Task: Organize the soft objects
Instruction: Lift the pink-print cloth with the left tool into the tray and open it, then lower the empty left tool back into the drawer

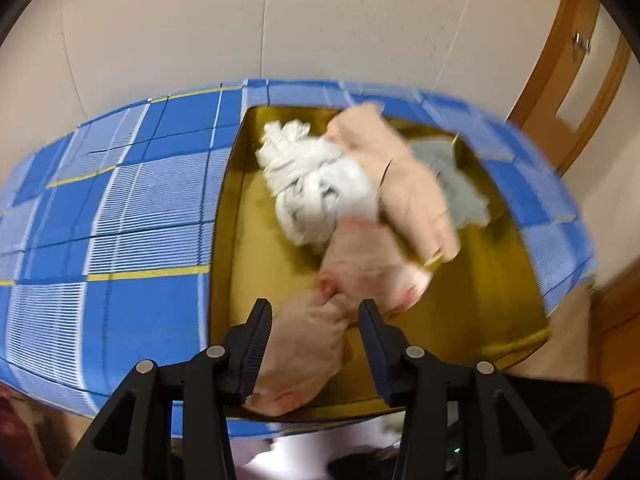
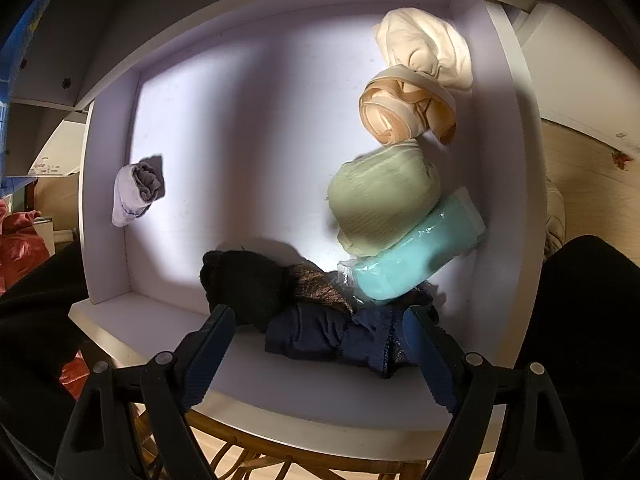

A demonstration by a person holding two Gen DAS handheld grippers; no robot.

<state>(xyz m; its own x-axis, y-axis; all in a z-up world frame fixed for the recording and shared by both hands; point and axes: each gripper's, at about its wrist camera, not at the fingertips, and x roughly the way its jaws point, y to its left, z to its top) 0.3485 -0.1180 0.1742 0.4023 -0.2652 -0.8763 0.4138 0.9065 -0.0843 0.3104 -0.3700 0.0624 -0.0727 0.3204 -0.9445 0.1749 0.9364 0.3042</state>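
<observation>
Blue-checked box (image 1: 120, 208) with a gold inside holds crumpled cloths — the left gripper (image 1: 316, 308) has parted fingers around a pink cloth (image 1: 304, 344), pads not pressing. Right gripper (image 2: 320, 316) hangs open over a navy cloth (image 2: 320, 336) in the white drawer (image 2: 224, 128).

Left wrist view: the gold-lined open box with blue checked outer walls (image 1: 228, 184) has bare floor along its left side and near right corner; a heap of white, peach and grey-green crumpled cloths (image 1: 352, 196) fills the middle and far right. Right wrist view: the white shallow drawer (image 2: 108, 240) is free across its centre and far left; a small grey-and-white rolled sock (image 2: 138, 192) sits by the left wall, while cream, beige, olive and plastic-wrapped turquoise bundles (image 2: 400, 168) line the right wall and dark navy and black rolled garments (image 2: 304, 312) block the near edge.
</observation>
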